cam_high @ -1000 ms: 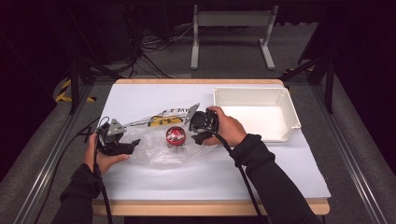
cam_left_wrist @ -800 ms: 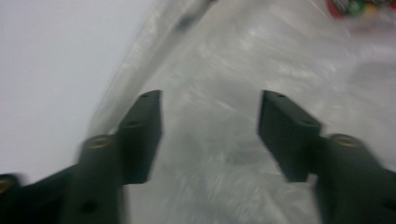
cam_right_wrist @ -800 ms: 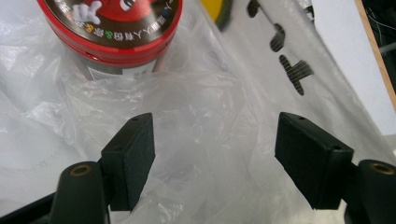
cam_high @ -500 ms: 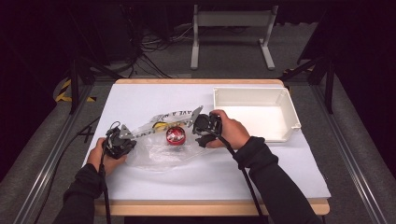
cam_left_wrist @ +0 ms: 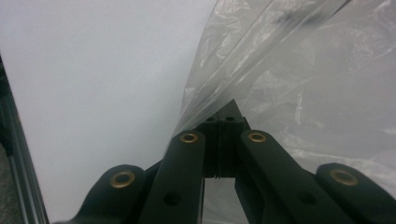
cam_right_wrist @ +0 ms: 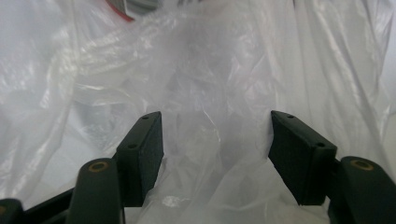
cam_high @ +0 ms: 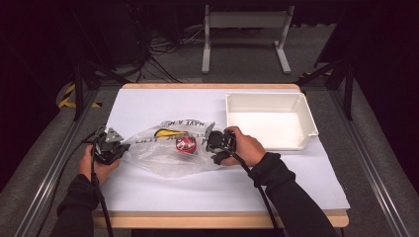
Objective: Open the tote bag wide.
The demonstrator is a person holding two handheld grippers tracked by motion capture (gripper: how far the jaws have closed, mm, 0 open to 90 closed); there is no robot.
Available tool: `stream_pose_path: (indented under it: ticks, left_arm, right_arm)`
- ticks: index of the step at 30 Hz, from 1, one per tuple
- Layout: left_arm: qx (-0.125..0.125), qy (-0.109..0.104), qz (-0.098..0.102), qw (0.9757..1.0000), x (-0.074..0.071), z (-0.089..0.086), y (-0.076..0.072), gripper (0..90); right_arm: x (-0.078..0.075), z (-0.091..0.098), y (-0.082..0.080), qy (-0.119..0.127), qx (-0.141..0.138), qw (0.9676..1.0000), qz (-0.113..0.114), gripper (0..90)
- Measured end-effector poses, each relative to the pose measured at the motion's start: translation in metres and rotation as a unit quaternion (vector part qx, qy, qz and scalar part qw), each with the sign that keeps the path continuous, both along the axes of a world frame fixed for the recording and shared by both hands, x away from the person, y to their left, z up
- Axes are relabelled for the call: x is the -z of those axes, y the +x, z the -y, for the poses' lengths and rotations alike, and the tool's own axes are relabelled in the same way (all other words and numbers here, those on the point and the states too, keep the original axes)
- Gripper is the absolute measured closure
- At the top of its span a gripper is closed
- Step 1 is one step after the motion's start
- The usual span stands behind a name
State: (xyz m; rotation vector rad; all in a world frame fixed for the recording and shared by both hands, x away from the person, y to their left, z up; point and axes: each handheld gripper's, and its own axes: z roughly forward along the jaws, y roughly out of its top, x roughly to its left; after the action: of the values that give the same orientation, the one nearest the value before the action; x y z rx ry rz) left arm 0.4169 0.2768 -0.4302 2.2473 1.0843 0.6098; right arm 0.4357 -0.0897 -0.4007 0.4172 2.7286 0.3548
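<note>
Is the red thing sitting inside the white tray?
No, the red thing lies inside the clear plastic bag, left of the white tray.

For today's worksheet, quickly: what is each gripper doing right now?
Left gripper: shut on the plastic bag, at its edge.
Right gripper: open, jaws have been closing, with bag plastic between them.
</note>
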Motion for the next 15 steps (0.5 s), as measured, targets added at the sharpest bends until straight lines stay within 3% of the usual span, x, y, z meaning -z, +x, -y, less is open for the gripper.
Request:
stream_pose_path:
  ticks: [2, 3, 4, 5, 8, 10, 11, 12, 14, 15]
  left_arm:
    - [0.009, -0.016, 0.007, 0.9998, -0.003, 0.001, -0.001, 89.7]
    - [0.025, -0.04, 0.013, 0.9988, -0.005, 0.002, -0.002, 82.8]
    - [0.025, -0.04, 0.013, 0.9988, -0.005, 0.002, -0.002, 74.4]
    - [0.045, -0.057, 0.033, 0.9968, -0.014, 0.007, -0.008, 66.3]
    - [0.065, -0.094, 0.064, 0.9914, -0.028, 0.015, -0.015, 48.5]
    - [0.079, -0.106, 0.082, 0.9878, -0.038, 0.023, -0.02, 36.2]
    - [0.079, -0.106, 0.082, 0.9878, -0.038, 0.023, -0.02, 31.2]
    - [0.097, -0.119, 0.102, 0.9828, -0.047, 0.028, -0.025, 29.4]
    - [0.116, -0.132, 0.122, 0.977, -0.056, 0.033, -0.032, 28.0]
    - [0.126, -0.132, 0.123, 0.9755, -0.059, 0.035, -0.034, 29.0]
  right_arm:
    - [0.002, 0.002, 0.0, 0.0, 0.006, 1.0, 0.002, 35.6]
    - [0.002, 0.003, 0.001, 0.006, 0.006, 0.9999, 0.007, 34.9]
    - [0.002, 0.003, 0.001, 0.006, 0.006, 0.9999, 0.007, 34.9]
    - [0.0, 0.005, -0.001, 0.029, 0.001, 0.9995, 0.014, 33.7]
    - [-0.005, 0.004, -0.002, 0.05, -0.003, 0.9983, 0.029, 34.4]
    - [-0.009, 0.003, -0.002, 0.063, -0.004, 0.9973, 0.037, 35.6]
    - [-0.011, 0.002, -0.002, 0.068, -0.004, 0.9968, 0.041, 36.2]
    - [-0.014, 0.001, -0.002, 0.078, -0.008, 0.9958, 0.047, 37.0]
    - [-0.016, 0.001, -0.002, 0.087, -0.003, 0.9946, 0.056, 38.6]
    - [-0.018, 0.0, -0.002, 0.091, -0.006, 0.9941, 0.059, 39.9]
